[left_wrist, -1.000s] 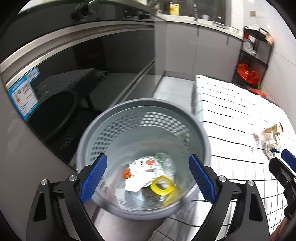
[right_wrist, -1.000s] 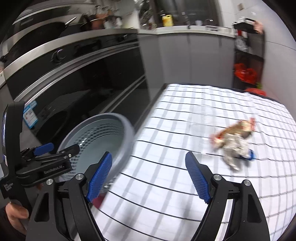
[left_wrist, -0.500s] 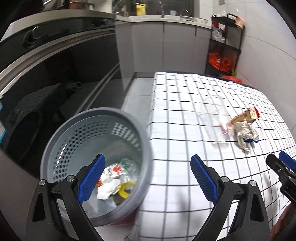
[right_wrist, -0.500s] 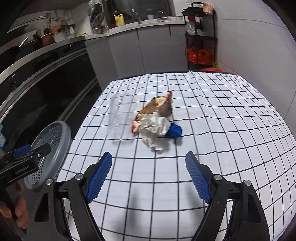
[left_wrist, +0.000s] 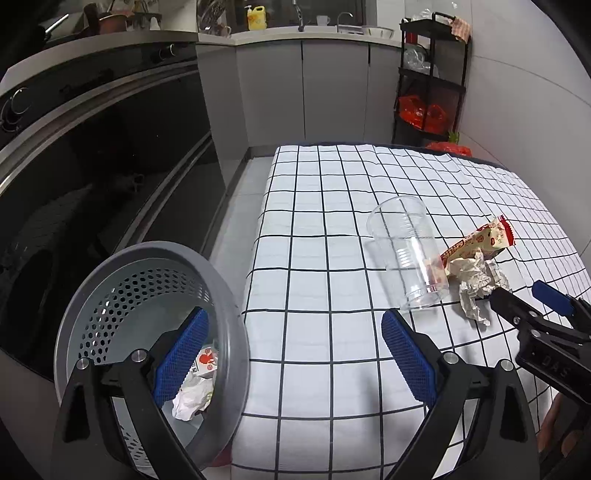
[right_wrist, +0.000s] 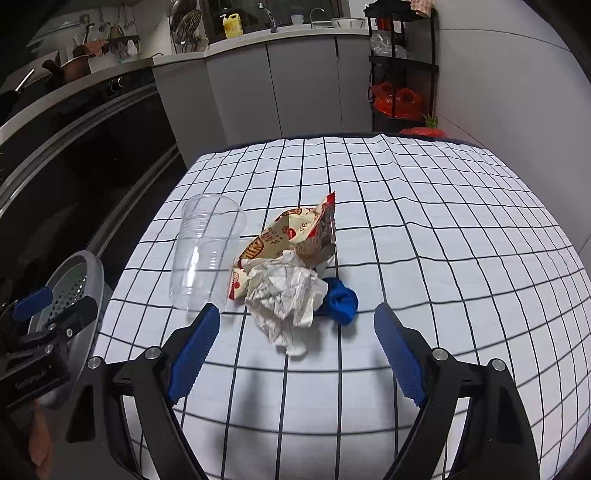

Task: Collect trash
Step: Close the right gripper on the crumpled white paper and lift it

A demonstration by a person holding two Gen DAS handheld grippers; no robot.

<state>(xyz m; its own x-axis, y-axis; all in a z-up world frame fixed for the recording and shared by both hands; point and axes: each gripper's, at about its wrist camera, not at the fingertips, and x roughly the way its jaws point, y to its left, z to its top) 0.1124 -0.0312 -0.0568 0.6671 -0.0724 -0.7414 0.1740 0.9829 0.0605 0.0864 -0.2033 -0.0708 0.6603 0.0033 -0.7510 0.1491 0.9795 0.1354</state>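
Looking from the right hand-held gripper, jaws opening over crumpled paper, a blue scrap shows; only the left hand-held gripper, jaws apart, sees inside the bin.

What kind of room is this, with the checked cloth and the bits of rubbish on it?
Most likely a home kitchen. A built-in oven fills one wall, a counter behind carries a sink tap and a yellow detergent bottle, and grey cupboards run beneath.
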